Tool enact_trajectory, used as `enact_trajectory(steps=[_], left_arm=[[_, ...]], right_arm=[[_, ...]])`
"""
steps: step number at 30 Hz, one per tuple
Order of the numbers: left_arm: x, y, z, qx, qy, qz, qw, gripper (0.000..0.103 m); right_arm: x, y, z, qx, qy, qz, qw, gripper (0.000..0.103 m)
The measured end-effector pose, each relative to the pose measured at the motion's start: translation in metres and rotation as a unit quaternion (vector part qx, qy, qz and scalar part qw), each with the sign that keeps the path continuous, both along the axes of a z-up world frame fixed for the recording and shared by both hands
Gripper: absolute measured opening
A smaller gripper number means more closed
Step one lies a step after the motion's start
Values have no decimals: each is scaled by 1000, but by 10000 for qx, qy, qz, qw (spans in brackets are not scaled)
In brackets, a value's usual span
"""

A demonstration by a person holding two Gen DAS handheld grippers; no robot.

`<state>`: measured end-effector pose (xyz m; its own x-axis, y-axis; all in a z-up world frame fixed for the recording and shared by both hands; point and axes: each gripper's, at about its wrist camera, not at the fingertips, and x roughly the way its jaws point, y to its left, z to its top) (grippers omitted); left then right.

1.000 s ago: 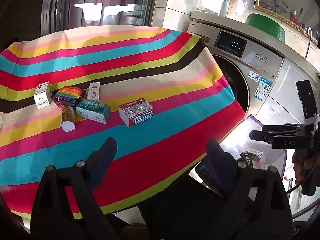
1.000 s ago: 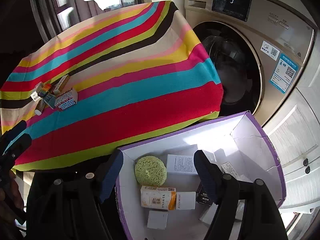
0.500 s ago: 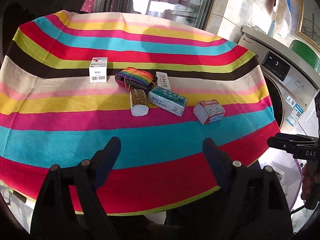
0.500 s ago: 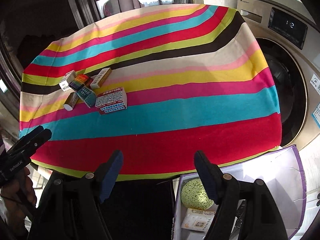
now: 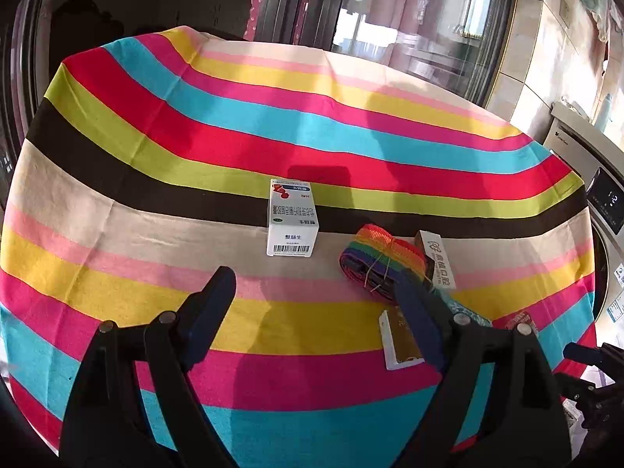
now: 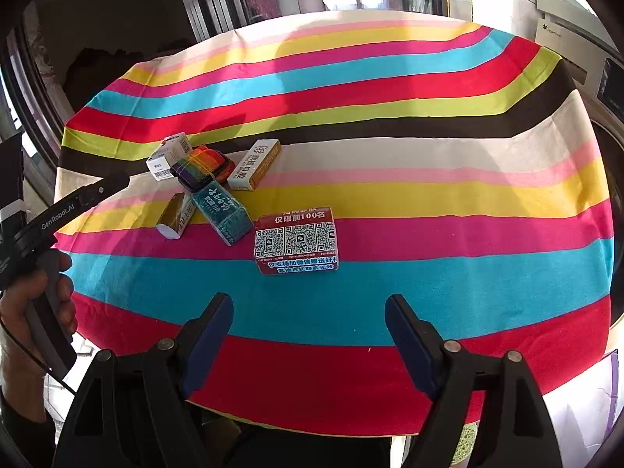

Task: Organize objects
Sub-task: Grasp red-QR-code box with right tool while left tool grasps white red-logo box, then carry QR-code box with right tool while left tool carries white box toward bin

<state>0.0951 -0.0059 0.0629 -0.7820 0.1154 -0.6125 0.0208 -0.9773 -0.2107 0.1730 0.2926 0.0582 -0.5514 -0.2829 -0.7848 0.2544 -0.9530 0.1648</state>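
A table (image 6: 429, 273) under a bright striped cloth stands before dark-framed glass doors, a washing machine (image 5: 600, 202) at its side. The left gripper (image 5: 312, 312) hangs wide open and empty. The right gripper (image 6: 308, 331), empty, has just been opening. Small boxes, including a QR-code pack (image 6: 296, 240), cluster beside a rainbow strap (image 6: 202, 167).

This is a home, most likely a laundry corner or balcony room. A front-loading washing machine (image 5: 602, 202) stands just beside the table with the striped cloth (image 5: 234, 148). Behind the table there are glass sliding doors (image 5: 409, 11), and a tiled wall (image 5: 534, 50) rises behind the machine.
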Motion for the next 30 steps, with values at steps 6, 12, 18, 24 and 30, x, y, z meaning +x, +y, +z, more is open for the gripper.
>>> enact_trajectory(steps=[6, 12, 18, 24, 30], left_arm=[[-47, -10, -11, -3, -275, 191, 9994, 86], [-77, -8, -28, -53, -650, 208, 9977, 85], [-96, -9, -38, -77, -936, 80, 9955, 46], [-86, -14, -36, -103, -904, 92, 9958, 46], [-59, -26, -34, -3, -885, 234, 9958, 46]], right_arm=[[-20, -14, -3, 48, 32, 83, 9999, 83], [-38, -25, -12, 146, -78, 186, 9997, 83], [-52, -29, -20, 204, -108, 222, 9995, 83], [-58, -35, -23, 340, -69, 270, 9990, 59], [-54, -36, -23, 428, 22, 305, 9986, 59]])
